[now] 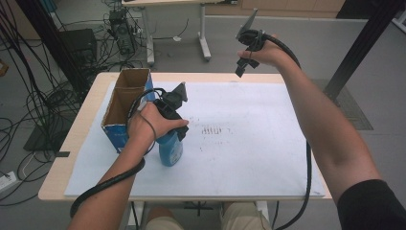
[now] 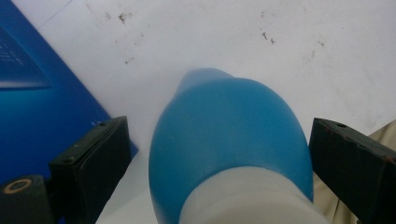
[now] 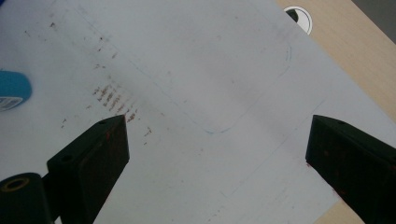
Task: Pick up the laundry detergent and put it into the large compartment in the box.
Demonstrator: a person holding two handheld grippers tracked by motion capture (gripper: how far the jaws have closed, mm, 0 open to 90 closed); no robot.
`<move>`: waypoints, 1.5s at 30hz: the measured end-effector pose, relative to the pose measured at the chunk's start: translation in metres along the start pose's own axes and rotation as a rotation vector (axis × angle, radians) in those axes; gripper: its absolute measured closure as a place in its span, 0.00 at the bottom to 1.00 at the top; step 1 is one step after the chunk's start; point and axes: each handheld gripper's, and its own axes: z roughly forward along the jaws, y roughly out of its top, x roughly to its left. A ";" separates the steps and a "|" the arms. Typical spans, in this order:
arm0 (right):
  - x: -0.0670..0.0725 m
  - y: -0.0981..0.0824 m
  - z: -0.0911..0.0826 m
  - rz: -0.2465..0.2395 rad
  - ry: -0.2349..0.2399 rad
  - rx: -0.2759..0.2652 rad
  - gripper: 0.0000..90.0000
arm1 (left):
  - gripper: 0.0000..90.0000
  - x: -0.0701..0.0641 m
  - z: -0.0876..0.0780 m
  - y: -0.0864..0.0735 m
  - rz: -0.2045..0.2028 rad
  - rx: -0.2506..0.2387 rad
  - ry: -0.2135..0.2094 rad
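A blue bottle (image 1: 170,151) with a white neck stands on the white sheet (image 1: 239,139), close to the blue cardboard box (image 1: 125,103). My left gripper (image 1: 178,128) hangs over the bottle top, pointing down. In the left gripper view the bottle (image 2: 229,135) sits between the two wide jaws, and my left gripper (image 2: 219,172) is open, with a gap on the left side. My right gripper (image 1: 243,66) is held high above the table's far edge. In the right gripper view my right gripper (image 3: 217,163) is open with nothing in it, and a corner of the bottle (image 3: 13,89) shows at the left.
The box is open-topped with two compartments and stands at the sheet's left rear. Dark smudges (image 1: 213,129) mark the sheet's middle. The wooden table (image 1: 72,143) has a cable hole (image 3: 299,16) near its corner. Cables and desk legs lie on the floor beyond.
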 end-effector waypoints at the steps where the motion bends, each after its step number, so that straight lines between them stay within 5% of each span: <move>1: 0.000 0.000 0.000 0.002 0.001 0.002 0.07 | 0.08 0.000 0.000 0.000 0.000 0.000 0.001; 29: 0.002 0.000 0.000 -0.006 0.002 -0.001 0.07 | 0.09 -0.002 0.000 -0.001 0.001 -0.001 0.014; 45: 0.004 0.002 0.002 -0.011 0.003 0.000 0.07 | 0.20 -0.004 -0.001 -0.005 0.004 -0.003 0.025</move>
